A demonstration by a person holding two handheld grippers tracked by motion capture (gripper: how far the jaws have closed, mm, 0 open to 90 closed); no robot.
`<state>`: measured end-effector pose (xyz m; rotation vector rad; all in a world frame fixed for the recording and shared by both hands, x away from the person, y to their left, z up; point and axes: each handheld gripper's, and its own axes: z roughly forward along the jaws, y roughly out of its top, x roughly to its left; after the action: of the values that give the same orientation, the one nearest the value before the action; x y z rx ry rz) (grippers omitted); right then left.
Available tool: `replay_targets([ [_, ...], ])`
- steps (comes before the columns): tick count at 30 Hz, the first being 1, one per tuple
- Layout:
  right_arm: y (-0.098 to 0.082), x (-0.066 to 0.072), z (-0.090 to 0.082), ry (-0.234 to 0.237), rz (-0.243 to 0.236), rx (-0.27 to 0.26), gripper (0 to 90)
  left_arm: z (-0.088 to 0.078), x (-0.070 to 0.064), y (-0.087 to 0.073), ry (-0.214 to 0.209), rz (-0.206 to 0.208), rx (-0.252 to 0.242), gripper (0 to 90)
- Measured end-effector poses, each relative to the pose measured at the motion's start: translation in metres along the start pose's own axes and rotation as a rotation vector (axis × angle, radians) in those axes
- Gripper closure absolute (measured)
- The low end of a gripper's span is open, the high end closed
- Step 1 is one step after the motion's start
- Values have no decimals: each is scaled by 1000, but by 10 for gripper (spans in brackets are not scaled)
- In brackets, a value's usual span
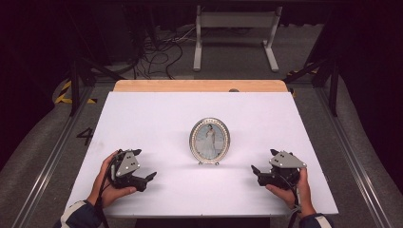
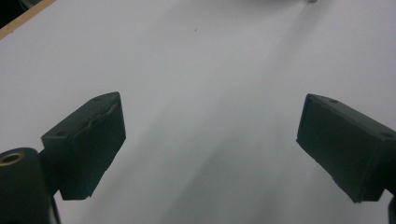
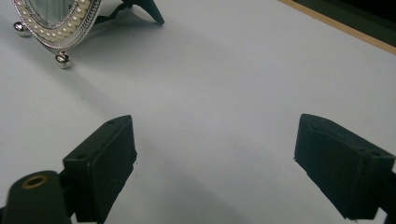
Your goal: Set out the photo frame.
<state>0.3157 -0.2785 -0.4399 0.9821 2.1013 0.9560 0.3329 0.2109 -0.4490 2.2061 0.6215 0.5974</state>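
1. Left gripper (image 1: pixel 151 176) and right gripper (image 1: pixel 254 170) both spread wide, empty, near the surface's (image 1: pixel 142 114) front edge.
2. Oval picture frame (image 1: pixel 209 138) upright at surface centre, between them.
3. Risk: a one-sided nudge likely tips the frame off its rear easel leg (image 3: pixel 148 8).

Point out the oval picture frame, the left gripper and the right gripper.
oval picture frame (image 1: pixel 209 138): high view, on the photo inside it.
left gripper (image 1: pixel 151 175): high view, between its open jaw tips.
right gripper (image 1: pixel 254 169): high view, between its open jaw tips.
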Motion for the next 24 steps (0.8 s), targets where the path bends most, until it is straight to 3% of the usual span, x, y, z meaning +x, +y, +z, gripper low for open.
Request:
replay_targets([
  [11, -10, -9, -9, -24, 20, 2, 126, -12, 10, -22, 27, -59, 16, 84],
  [24, -22, -18, -21, -56, 47, 14, 123, -30, 15, -40, 46, -86, 28, 82],
])
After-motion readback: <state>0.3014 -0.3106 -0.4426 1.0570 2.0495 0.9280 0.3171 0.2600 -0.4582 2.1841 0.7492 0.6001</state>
